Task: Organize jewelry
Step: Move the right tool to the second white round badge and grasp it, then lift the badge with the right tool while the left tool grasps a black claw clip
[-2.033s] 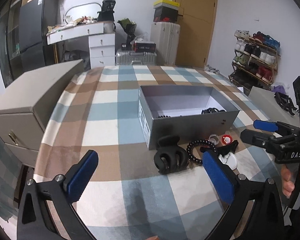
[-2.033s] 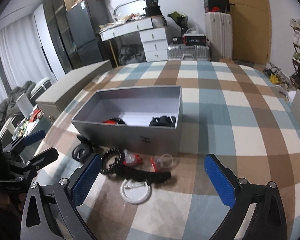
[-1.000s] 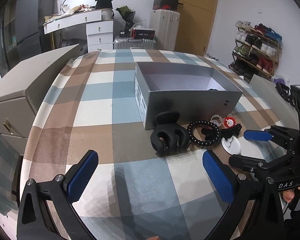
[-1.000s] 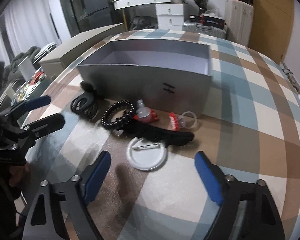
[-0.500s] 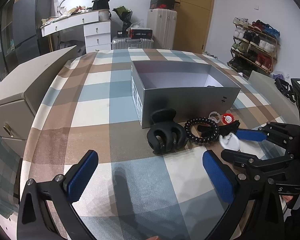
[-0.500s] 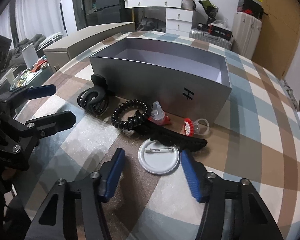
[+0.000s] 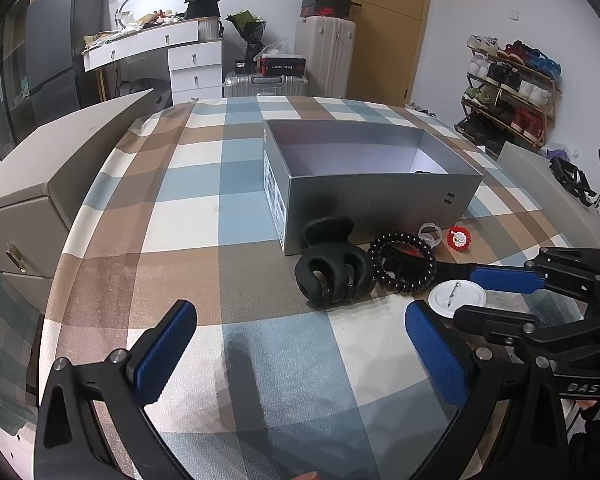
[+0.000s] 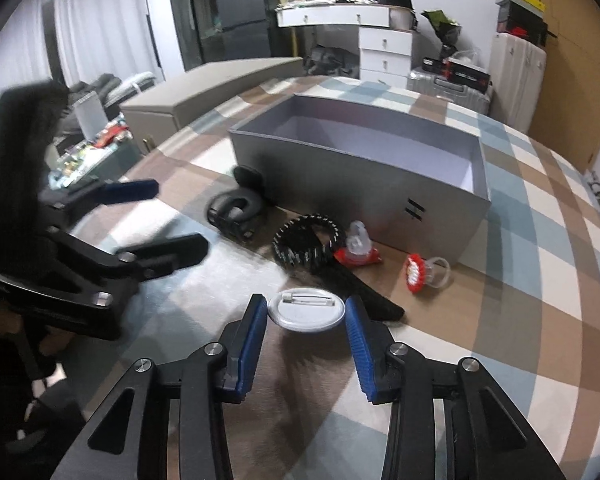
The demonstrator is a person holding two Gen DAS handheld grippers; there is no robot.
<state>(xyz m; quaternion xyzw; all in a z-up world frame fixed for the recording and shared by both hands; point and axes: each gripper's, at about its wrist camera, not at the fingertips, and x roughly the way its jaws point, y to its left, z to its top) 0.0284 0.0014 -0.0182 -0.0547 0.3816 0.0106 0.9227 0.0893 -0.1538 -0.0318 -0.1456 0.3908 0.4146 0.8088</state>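
Note:
A white round pin badge [image 8: 306, 313] lies on the checked tablecloth, pin side up. My right gripper [image 8: 306, 320] has its blue pads on either side of the badge's edges, closed in on it; it also shows in the left wrist view [image 7: 484, 296]. Behind the badge lie a long black hair clip [image 8: 360, 286], a black bead bracelet [image 8: 306, 242], a black claw clip [image 7: 332, 268], a red-and-clear ring [image 8: 424, 272] and a small red-and-clear piece [image 8: 358, 250]. The open grey box [image 7: 380, 196] stands behind them. My left gripper [image 7: 300, 356] is open and empty, near the claw clip.
A beige drawer cabinet [image 7: 40, 184] stands off the table's left side. The table's near edge lies under both grippers. A shoe rack [image 7: 512, 80], suitcases and a white desk [image 7: 156, 48] stand further back in the room.
My right gripper has come down and forward to the white badge and its jaws have narrowed until they flank it. My left gripper has stayed open and shifted only slightly.

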